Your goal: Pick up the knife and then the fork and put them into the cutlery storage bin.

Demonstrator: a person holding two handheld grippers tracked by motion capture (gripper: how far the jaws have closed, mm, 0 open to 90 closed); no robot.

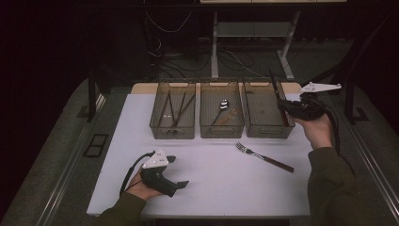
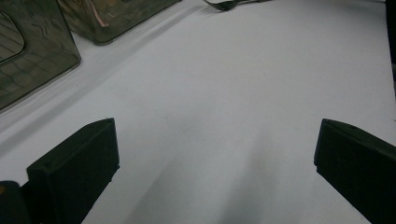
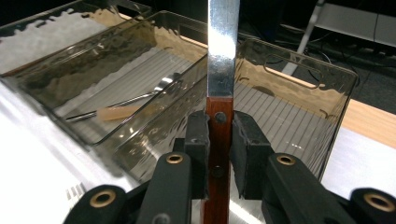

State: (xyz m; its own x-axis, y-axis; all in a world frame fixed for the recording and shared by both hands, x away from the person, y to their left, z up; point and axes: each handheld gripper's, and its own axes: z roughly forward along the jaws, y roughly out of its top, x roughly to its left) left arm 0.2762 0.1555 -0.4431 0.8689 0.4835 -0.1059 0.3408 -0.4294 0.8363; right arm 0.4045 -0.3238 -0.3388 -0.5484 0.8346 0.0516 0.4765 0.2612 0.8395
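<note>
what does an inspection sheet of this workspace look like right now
surface: white table top, bare around the left hand
job's things: knife with wooden handle and metal blade, held upright over the right bin; fork lying on the table in front of the bins
clutter: left bin holds dark sticks; middle bin holds a spoon
grippers: right gripper shut on the knife handle; left gripper open, nothing between its jaws, low over the table
cables: one trails from each gripper; loose wires on the floor behind
surroundings: dark room, metal table legs behind
</note>
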